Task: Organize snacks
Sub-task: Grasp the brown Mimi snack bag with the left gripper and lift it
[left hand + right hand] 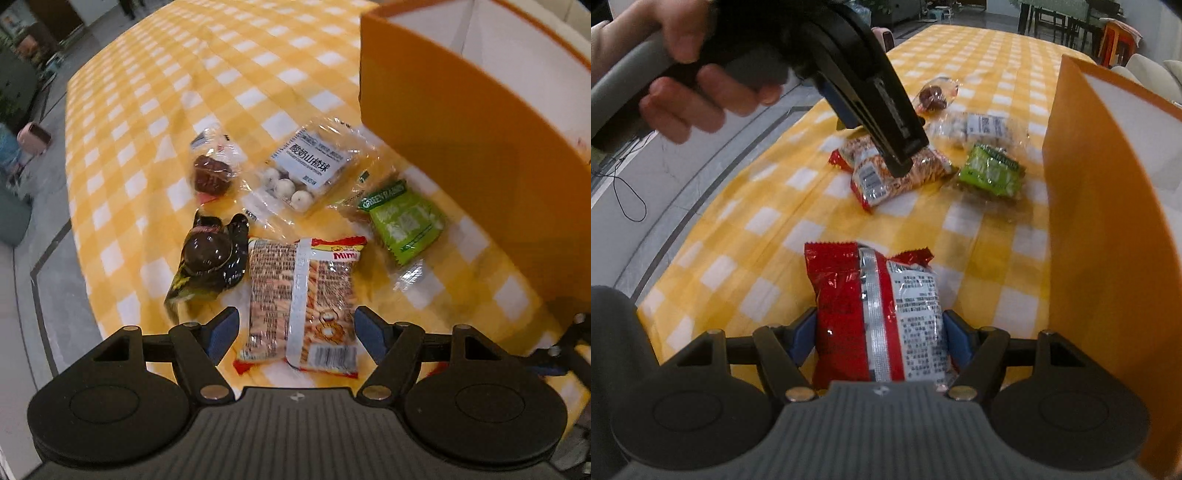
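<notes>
A yellow-checked cloth (155, 122) covered the bench; the left hand-held gripper (295, 332) gaped over a noodle-snack packet (303, 299), while the right hand-held gripper (879, 339) clamped a red packet (879, 314) near the bench's edge.

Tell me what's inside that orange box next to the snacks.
Only the orange box and its white inner wall show. The outer wall hides the bottom, so I can't tell whether any snacks are inside.

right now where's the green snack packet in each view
Left wrist view: the green snack packet lies right of centre, beside the orange box, right of the Mimi snack bag.
Right wrist view: the packet lies upper right of centre, left of the box, past the left gripper.
Shared landmark: the clear bag of white yogurt hawthorn balls just behind it.
</notes>
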`<action>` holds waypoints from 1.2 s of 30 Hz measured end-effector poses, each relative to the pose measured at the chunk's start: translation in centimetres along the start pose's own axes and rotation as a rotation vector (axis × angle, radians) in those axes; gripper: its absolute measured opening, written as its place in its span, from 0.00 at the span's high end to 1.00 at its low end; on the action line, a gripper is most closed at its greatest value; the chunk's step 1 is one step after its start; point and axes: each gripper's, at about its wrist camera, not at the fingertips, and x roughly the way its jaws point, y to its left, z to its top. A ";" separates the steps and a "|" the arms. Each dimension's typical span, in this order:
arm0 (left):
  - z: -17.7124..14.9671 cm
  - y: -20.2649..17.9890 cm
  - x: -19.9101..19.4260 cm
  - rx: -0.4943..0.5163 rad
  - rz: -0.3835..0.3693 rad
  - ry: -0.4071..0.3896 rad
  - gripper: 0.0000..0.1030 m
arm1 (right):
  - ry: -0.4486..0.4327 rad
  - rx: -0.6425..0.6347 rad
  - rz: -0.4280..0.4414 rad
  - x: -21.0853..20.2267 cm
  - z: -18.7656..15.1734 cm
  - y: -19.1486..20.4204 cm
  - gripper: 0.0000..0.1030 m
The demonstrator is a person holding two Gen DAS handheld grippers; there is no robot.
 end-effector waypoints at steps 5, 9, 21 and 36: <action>0.9 0.0 1.8 -0.009 -0.025 0.024 0.18 | -0.010 -0.009 -0.010 0.1 -0.1 -0.1 0.33; 1.6 -0.1 2.4 -0.023 -0.030 0.025 0.16 | -0.013 -0.013 -0.014 0.2 -0.1 0.0 0.33; -1.0 2.8 1.8 -0.315 -0.095 0.124 0.39 | -0.076 -0.123 -0.096 0.4 -1.5 1.9 0.33; -9.9 2.9 -0.9 -0.534 -0.088 0.161 0.39 | -0.104 -0.081 -0.141 0.2 -1.8 2.1 0.33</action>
